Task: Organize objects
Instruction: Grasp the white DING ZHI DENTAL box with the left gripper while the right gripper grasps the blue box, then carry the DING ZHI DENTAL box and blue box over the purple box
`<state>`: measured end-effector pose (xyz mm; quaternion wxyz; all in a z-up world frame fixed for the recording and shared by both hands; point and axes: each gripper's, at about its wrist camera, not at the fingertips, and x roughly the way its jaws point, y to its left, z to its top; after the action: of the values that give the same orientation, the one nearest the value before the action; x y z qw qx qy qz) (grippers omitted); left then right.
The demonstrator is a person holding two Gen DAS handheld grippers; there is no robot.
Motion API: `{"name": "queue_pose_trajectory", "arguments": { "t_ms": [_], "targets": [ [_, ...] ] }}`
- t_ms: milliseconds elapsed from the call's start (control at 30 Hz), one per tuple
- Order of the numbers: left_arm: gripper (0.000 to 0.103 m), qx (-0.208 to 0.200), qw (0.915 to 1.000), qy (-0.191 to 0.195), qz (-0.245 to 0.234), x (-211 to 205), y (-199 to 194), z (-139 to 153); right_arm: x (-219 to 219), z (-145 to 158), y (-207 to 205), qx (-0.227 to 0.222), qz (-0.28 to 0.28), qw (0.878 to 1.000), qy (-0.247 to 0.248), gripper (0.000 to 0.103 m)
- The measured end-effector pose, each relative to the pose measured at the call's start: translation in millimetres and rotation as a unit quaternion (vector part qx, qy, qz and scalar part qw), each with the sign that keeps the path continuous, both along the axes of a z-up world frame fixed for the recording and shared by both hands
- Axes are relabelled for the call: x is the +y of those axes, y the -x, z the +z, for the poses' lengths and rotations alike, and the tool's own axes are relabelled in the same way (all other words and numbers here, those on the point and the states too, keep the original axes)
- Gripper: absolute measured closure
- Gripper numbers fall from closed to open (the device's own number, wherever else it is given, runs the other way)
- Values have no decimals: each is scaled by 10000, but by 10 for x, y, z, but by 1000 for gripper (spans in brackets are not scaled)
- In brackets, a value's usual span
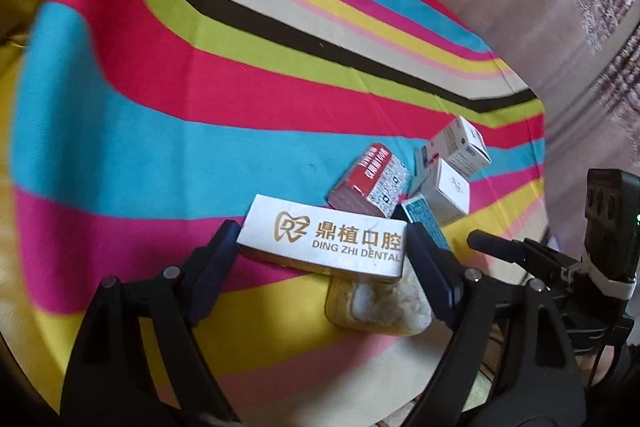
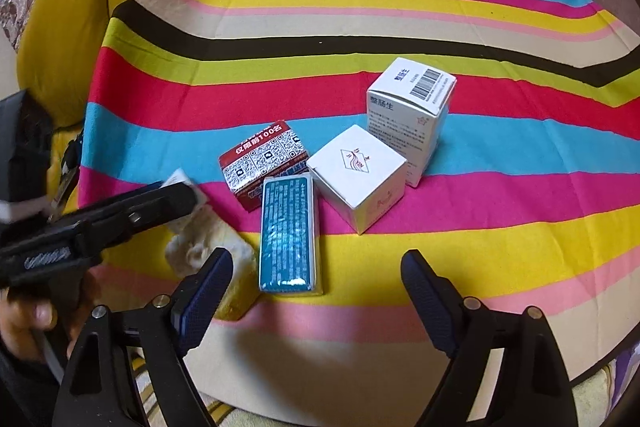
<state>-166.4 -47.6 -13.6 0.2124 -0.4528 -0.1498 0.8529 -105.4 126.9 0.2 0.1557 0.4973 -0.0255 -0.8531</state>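
Now the left gripper [image 1: 322, 251] clamps the white "Ding Zhi Dental" cardboard box [image 1: 324, 241] at lower centre; too loose a squeeze could drop it onto the yellow sponge [image 1: 376, 303]. The right gripper [image 2: 316, 275] gapes empty by the teal box [image 2: 289, 235]. Striped cloth [image 2: 360, 27], yellow leather cushion [image 2: 80, 7] upper left.

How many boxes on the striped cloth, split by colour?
White boxes: 3 — dental box, cube box, tall barcode box
Red boxes: 1 — QR-code box
Teal boxes: 1 — flat box
Total: 5
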Motion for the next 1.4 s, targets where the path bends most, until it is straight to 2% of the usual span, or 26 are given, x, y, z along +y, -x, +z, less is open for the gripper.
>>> {"name": "queue_pose_trajectory", "arguments": {
  "t_ms": [233,333,400,467,800,1167,1400],
  "targets": [
    [17,350,9963,349,708,50,-276,78,-93,-60,188,-92,-238,9996,99,29],
    [17,530,9934,489,891,57,-359,142,-164,-123,234,-163,-195,9997,-65,46],
    [17,602,9922,506,962,76,-402,177,-201,-148,253,-190,-147,9996,-137,62],
    [17,595,9922,494,977,93,-433,182,-232,-135,235,-181,-69,9997,-169,67],
    [17,403,9932,461,991,213,-624,203,73,-84,-17,-241,-118,9995,-189,67],
    [17,404,9961,590,510,669,-889,297,423,24,-377,-165,-229,9987,-429,67],
    [17,404,9956,766,361,879,-1002,334,535,78,-543,-32,-305,9980,-554,67]
  ]
}}
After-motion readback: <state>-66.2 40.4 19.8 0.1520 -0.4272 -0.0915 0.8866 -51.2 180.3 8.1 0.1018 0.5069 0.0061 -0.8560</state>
